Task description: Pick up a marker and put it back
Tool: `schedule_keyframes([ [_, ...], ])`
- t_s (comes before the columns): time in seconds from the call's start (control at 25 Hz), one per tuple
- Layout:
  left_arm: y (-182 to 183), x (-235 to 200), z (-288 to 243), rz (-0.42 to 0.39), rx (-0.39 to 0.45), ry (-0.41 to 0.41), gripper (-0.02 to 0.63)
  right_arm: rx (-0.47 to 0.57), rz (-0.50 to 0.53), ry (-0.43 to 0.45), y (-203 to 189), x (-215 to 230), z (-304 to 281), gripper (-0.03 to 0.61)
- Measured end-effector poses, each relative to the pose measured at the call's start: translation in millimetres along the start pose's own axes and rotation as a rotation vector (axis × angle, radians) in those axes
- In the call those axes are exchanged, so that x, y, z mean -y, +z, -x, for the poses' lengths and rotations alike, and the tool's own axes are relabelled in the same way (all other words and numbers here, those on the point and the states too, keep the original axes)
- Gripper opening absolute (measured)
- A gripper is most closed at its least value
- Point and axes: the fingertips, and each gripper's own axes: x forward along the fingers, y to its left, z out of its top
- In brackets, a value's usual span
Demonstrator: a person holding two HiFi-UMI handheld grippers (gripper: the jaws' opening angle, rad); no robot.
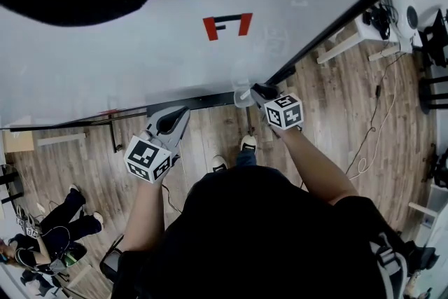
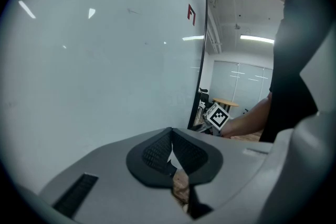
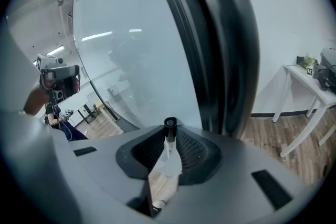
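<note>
**Marker clamped in the right gripper at the whiteboard's corner**

Head view: both grippers are up near the whiteboard (image 1: 105,59). The right gripper (image 1: 264,92) is at its black frame (image 1: 336,21), the left gripper (image 1: 173,124) below its bottom edge.

Left gripper view: jaws pressed together, nothing between them.

Right gripper view: jaws pinch a white marker (image 3: 168,147), its black cap poking out front.

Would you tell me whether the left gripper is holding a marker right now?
No: the left gripper is shut on nothing, while the marker sits in the right gripper.
</note>
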Motion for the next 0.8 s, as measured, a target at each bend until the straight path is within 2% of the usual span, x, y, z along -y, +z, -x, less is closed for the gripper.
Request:
schedule_keyframes([
  [0.4,1,4,9,-0.004,0.022,-0.003,0.012,0.039,0.03,-0.024,16,-4,14,0.061],
  [0.8,8,12,22,-0.025,0.048,-0.01,0.012,0.099,0.075,-0.018,43,-27,41,0.061],
])
